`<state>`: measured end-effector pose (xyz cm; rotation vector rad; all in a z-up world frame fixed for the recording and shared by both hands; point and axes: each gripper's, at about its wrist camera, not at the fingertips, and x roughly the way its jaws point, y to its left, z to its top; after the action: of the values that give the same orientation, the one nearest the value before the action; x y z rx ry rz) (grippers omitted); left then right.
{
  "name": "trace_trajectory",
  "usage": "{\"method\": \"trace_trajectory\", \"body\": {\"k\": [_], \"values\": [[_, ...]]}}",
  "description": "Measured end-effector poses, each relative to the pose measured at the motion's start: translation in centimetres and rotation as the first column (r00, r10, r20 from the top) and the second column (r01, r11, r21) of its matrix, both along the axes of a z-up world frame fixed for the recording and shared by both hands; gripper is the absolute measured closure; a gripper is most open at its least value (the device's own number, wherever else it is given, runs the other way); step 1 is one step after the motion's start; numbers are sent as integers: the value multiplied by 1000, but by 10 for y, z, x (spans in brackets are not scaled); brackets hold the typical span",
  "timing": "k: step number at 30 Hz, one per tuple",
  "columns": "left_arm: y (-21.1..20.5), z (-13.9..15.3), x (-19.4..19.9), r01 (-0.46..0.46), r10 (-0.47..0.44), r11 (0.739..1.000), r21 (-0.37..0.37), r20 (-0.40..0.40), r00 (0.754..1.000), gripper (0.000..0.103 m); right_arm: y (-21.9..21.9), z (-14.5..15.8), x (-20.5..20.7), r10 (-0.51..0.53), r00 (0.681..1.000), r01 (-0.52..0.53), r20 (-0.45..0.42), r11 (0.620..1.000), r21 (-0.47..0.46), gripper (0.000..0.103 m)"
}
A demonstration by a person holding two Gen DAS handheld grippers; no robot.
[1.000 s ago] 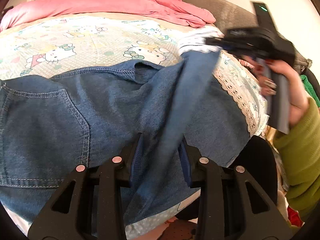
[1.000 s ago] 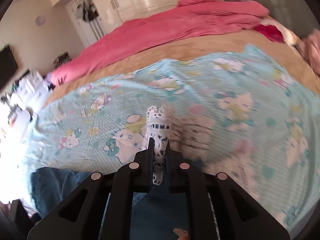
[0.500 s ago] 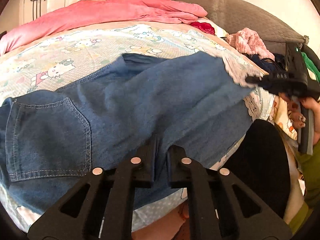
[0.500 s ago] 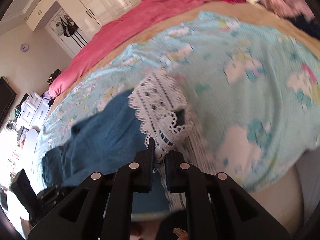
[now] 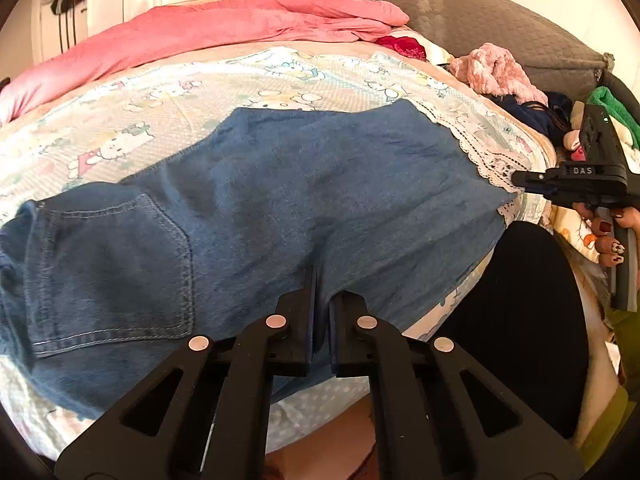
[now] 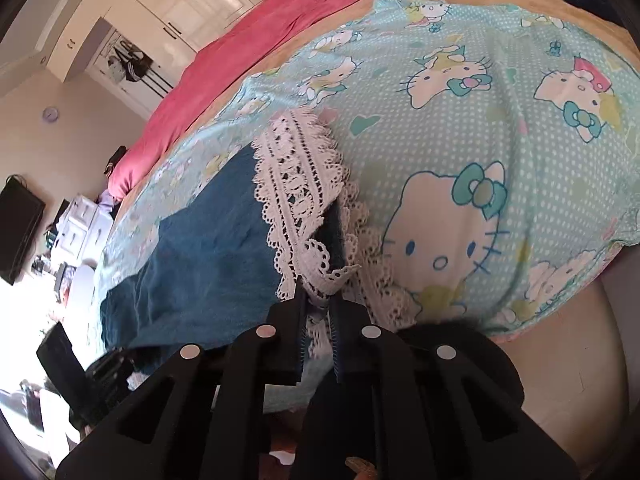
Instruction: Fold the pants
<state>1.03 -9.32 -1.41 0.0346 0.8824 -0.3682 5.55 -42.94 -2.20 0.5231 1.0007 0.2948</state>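
Observation:
Blue denim pants (image 5: pixel 304 200) lie across the near edge of the bed, one leg folded over the other, back pocket (image 5: pixel 112 264) at the left. White lace trims the hem (image 5: pixel 484 160) at the right. My left gripper (image 5: pixel 322 304) is shut on the pants' near edge at mid-leg. My right gripper (image 6: pixel 318 304) is shut on the lace hem (image 6: pixel 300 184), and it shows at the right in the left wrist view (image 5: pixel 520 180). The denim leg (image 6: pixel 208 256) stretches away to the left in the right wrist view.
The bed carries a cartoon-cat sheet (image 5: pixel 168 96) (image 6: pixel 480 128) and a pink duvet (image 5: pixel 208 28) at the back. A pile of clothes (image 5: pixel 496 72) and a grey headboard (image 5: pixel 460 8) are at the right. A black chair back (image 5: pixel 528 320) stands by the bed edge.
The right gripper carried the lace hem down and right, spreading the lifted leg flat over the other. The left gripper closed tighter on the near edge.

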Motion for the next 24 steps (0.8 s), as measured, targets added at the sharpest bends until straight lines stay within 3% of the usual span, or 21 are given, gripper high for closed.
{"method": "trace_trajectory", "body": {"k": [6, 9, 12, 15, 17, 19, 21, 24], "values": [[11, -3, -4, -8, 8, 1000, -9, -29, 1000, 103, -1, -19, -11, -8, 998, 7, -70, 1000, -10, 91], [11, -5, -5, -6, 6, 1000, -4, -34, 999, 103, -8, -24, -13, -42, 994, 41, -99, 999, -8, 77], [10, -3, -7, -4, 4, 1000, -5, -25, 1000, 103, -9, -5, -25, -64, 998, 63, -4, 989, -132, 74], [8, -3, -6, 1, -2, 1000, -4, -17, 1000, 103, 23, 24, -45, 85, 982, -21, 169, 937, -349, 71], [8, -5, -6, -1, 1, 1000, -2, -21, 1000, 103, 63, 29, -56, 286, 939, -180, 193, 883, -433, 70], [8, -5, -5, -6, 5, 1000, -6, -28, 1000, 103, 109, 29, -68, 472, 857, -319, 207, 801, -508, 70], [9, -3, -7, -8, 8, 1000, -7, -27, 1000, 103, 144, 26, -73, 586, 784, -402, 203, 729, -554, 70], [9, 0, -9, -7, 7, 1000, -4, -17, 1000, 103, 181, 18, -70, 689, 707, -476, 157, 629, -615, 70]]}}
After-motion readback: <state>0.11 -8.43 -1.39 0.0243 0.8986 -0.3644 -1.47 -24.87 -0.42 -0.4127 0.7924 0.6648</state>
